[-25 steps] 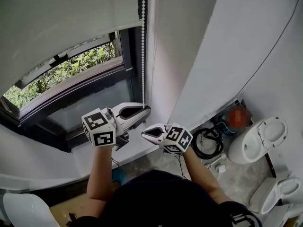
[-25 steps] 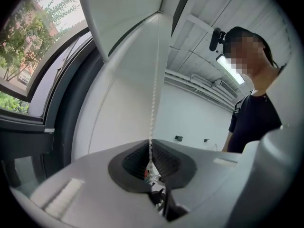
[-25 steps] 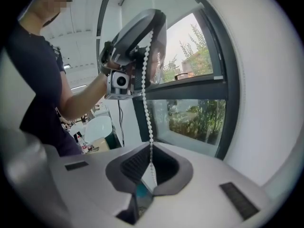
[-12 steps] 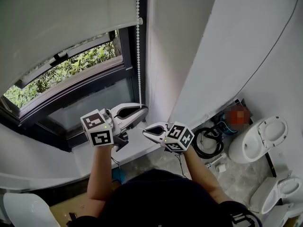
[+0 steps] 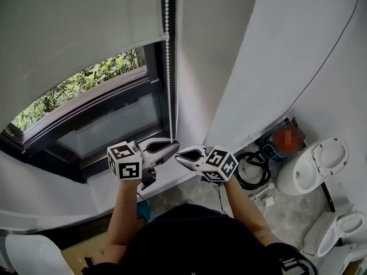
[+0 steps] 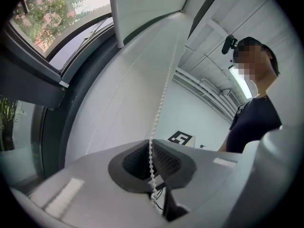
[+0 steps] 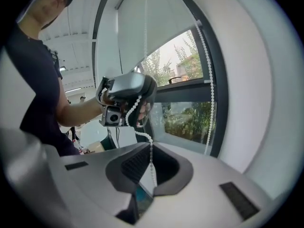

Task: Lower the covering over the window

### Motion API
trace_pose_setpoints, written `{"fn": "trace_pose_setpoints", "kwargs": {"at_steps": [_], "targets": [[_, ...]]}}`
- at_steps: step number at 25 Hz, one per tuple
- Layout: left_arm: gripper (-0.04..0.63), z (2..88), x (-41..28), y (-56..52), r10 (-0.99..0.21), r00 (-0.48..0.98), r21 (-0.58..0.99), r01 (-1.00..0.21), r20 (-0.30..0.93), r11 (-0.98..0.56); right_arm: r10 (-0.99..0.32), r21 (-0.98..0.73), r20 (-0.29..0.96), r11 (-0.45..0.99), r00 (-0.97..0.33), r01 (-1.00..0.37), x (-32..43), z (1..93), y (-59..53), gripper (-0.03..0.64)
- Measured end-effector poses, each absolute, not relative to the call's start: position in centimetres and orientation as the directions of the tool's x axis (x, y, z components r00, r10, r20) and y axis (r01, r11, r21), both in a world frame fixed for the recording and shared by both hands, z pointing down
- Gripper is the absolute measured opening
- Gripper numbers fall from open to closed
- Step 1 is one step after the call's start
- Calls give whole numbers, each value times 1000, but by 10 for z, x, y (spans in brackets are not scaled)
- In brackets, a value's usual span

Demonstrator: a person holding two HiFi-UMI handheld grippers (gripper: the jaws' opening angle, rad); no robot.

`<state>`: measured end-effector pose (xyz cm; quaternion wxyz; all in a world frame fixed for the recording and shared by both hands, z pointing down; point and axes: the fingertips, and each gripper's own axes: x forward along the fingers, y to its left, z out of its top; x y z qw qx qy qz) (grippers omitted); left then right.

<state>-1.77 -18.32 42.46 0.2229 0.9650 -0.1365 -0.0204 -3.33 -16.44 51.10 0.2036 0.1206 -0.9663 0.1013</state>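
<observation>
Lower than a second ago, the left gripper has come down along the bead chain, and the roller blind now covers more of the window; its hem runs across the upper panes, while the chain hangs straight down beside the frame's right edge. Each gripper's jaws are pinched shut on that chain, the right gripper just beside the left; a toilet and coiled hose sit well apart on the floor to the right.

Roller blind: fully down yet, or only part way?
Part way. The roller blind stops high on the window; foliage shows beneath its bottom edge.
</observation>
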Motion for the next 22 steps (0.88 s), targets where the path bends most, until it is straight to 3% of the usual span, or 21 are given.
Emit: {"fn": "trace_pose_setpoints", "kwargs": {"at_steps": [7, 13, 22], "targets": [[21, 424, -22, -186, -297, 955, 445, -275, 21, -852, -309, -13, 396, 940, -865, -342, -28, 493, -174, 21], [21, 426, -24, -189, -296, 955, 441, -271, 14, -856, -416, 84, 272, 909, -868, -409, -21, 436, -184, 21], [21, 425, -24, -189, -296, 955, 446, -266, 1, -855, -393, 84, 115, 919, -913, -385, -16, 369, -172, 25]]}}
